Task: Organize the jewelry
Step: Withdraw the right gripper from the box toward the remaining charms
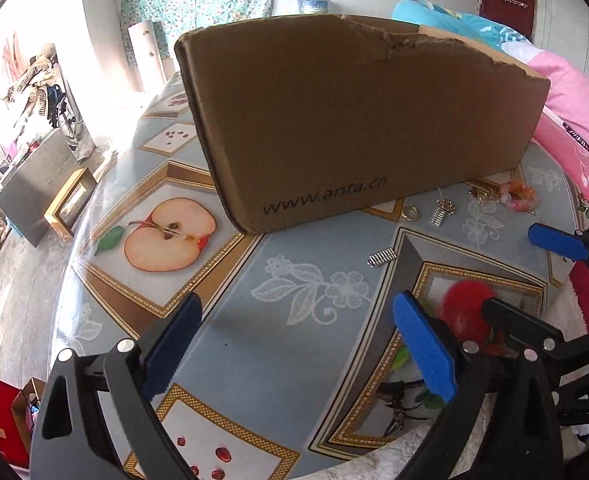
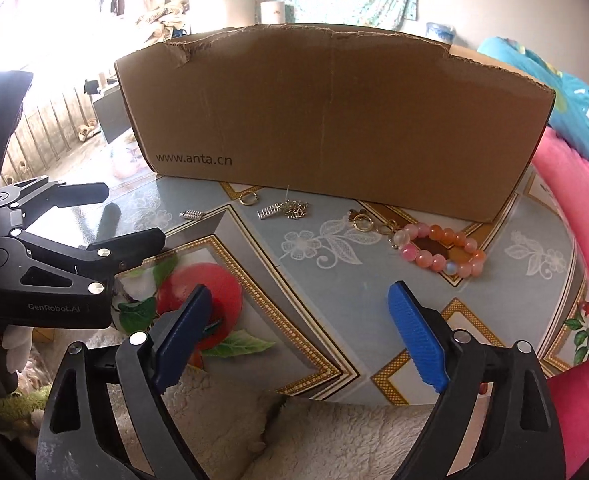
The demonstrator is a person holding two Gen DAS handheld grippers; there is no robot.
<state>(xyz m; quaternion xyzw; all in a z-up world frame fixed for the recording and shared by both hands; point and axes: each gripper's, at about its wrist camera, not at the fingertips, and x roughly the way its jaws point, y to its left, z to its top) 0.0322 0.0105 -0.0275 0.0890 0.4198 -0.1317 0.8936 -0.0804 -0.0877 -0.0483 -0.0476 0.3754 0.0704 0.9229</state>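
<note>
Directly behind the scattered jewelry (image 2: 442,248) stands a torn cardboard box (image 2: 334,120).

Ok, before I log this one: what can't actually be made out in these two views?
- Inside of the cardboard box: hidden by its near wall in both views.
- Small silver pieces: too small to identify, right wrist view.
- Right gripper: partly cut off by the left wrist view's edge.

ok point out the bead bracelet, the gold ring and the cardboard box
bead bracelet (image 2: 442,250), right wrist view, on the pink and orange beads
gold ring (image 2: 248,199), right wrist view, on its band
cardboard box (image 2: 334,120), right wrist view, on its front wall
</note>
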